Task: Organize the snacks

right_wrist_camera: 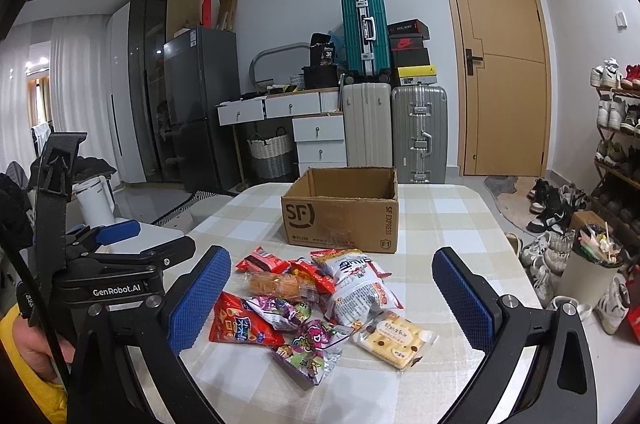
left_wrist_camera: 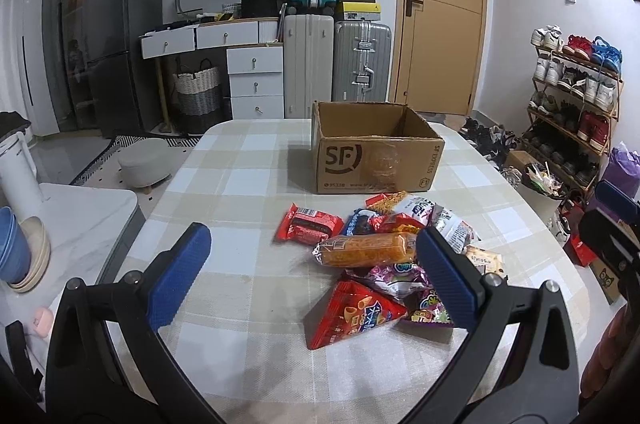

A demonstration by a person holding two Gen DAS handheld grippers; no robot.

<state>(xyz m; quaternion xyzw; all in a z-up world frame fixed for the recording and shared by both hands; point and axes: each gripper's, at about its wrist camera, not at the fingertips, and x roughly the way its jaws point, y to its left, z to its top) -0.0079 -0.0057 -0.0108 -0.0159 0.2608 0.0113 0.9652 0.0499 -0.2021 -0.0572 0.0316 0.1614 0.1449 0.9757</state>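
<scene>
Left wrist view: the left gripper [left_wrist_camera: 312, 272] hangs with fingers spread wide, holding nothing. A pile of snack packets [left_wrist_camera: 384, 256] lies on the checked table [left_wrist_camera: 240, 159], at 1 o'clock from the gripper; the open cardboard box [left_wrist_camera: 374, 151] stands beyond at 12.

Right wrist view: the right gripper [right_wrist_camera: 332, 296] is likewise spread and empty above the pile. The biscuit pack [right_wrist_camera: 394, 338] at 5 o'clock looks light, crinkly and crushable; probably best pinched gently across its sealed edge.

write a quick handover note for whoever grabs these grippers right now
Left gripper: open, empty, above the near side of the table.
Right gripper: open, empty, facing the snacks.
Snack pile: loose on the checked cloth, in front of the cardboard box.
Done: nothing seen in the box, though its floor is hidden.
Left: move every packet into the box.
</scene>
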